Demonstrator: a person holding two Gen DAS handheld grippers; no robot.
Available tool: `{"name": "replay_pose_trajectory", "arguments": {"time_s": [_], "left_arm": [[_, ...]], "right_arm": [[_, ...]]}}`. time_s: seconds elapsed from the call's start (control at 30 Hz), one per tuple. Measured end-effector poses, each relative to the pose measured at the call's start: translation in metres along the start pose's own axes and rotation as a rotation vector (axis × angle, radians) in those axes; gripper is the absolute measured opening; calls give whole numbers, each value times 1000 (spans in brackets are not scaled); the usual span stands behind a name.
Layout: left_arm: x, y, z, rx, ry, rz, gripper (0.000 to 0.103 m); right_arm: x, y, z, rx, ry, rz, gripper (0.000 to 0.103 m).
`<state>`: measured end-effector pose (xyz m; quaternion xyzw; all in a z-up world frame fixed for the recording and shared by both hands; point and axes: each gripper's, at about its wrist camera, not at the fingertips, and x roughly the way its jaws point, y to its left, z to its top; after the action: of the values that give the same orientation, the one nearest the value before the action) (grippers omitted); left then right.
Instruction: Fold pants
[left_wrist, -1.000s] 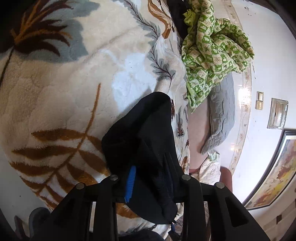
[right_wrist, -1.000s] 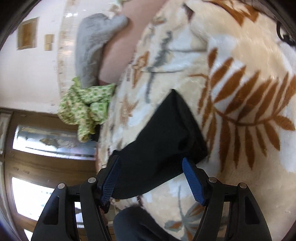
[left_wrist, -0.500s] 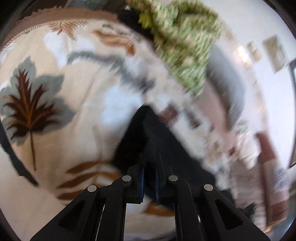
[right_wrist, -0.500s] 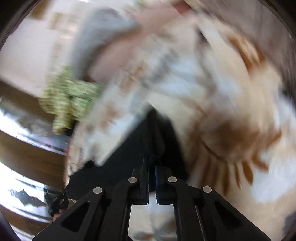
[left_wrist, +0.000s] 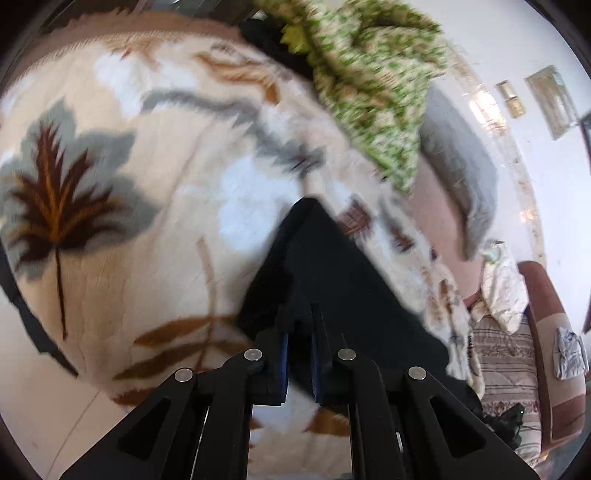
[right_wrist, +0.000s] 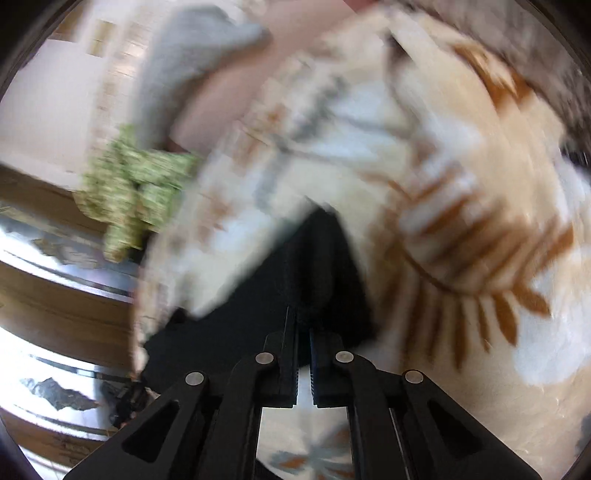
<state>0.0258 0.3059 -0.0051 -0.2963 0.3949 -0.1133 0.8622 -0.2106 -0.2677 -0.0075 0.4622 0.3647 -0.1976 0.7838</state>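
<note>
Left wrist view, left to right. Pale floor (left_wrist: 44, 413) shows past the bed's near-left edge. Leaf-print blanket (left_wrist: 155, 258) covers the bed; its brown-trimmed far edge curves along the top. Wide bare stretch of blanket left of the garment. Black pants (left_wrist: 332, 266) lie near the middle, one corner pointing away from the camera, cloth running back toward the lower right. Left gripper (left_wrist: 298, 325): jaws clenched on the pants' near edge, blue pads almost meeting. Crumpled green patterned cloth (left_wrist: 373, 85) lies further back, apart from the pants; a grey pillow (left_wrist: 465, 177) beside it, then white wall.

Right wrist view, heavy motion blur. Green patterned cloth (right_wrist: 136, 195) at the left near the bed's edge, with wood framing behind it. Pants (right_wrist: 295, 295) central, stretching down-left over that edge. Right gripper (right_wrist: 303, 328): jaws pinched on the black cloth. Blanket (right_wrist: 461, 192) open to the right.

Change versus one second back: both sets of jaws then stood wide around the pants; both are now closed on the fabric. The pants look drawn into a taut peak at each grip instead of lying slack.
</note>
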Motion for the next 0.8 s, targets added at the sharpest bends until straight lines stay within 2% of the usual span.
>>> {"name": "replay_pose_trajectory", "arguments": {"time_s": [0.07, 0.13, 0.2, 0.23, 0.27, 0.43, 0.57, 0.73, 0.77, 0.8], "left_arm": [[-4, -11, 6, 58, -22, 8, 8], [-6, -13, 8, 90, -35, 14, 8], [5, -10, 2, 151, -32, 68, 8], [13, -6, -1, 152, -7, 95, 7], [18, -2, -4, 120, 6, 86, 7], [16, -6, -15, 171, -4, 103, 9], [11, -6, -19, 167, -10, 95, 14], [-8, 1, -21, 156, -19, 92, 18], [-11, 3, -23, 155, -21, 95, 18], [-15, 5, -25, 153, -21, 95, 18]], "right_arm": [[-4, 2, 3, -6, -28, 4, 3], [8, -5, 2, 25, 21, -47, 3], [22, -6, 1, 25, 72, -100, 3], [23, -6, 0, 19, 75, -107, 3], [22, -6, -1, 10, 75, -111, 3], [25, -8, -5, 1, 102, -132, 4], [22, -13, -5, 15, 101, -136, 7], [10, -18, -2, 33, 39, -161, 19], [6, -17, 0, 25, 21, -186, 29], [1, -14, 1, 2, -10, -240, 34]]}}
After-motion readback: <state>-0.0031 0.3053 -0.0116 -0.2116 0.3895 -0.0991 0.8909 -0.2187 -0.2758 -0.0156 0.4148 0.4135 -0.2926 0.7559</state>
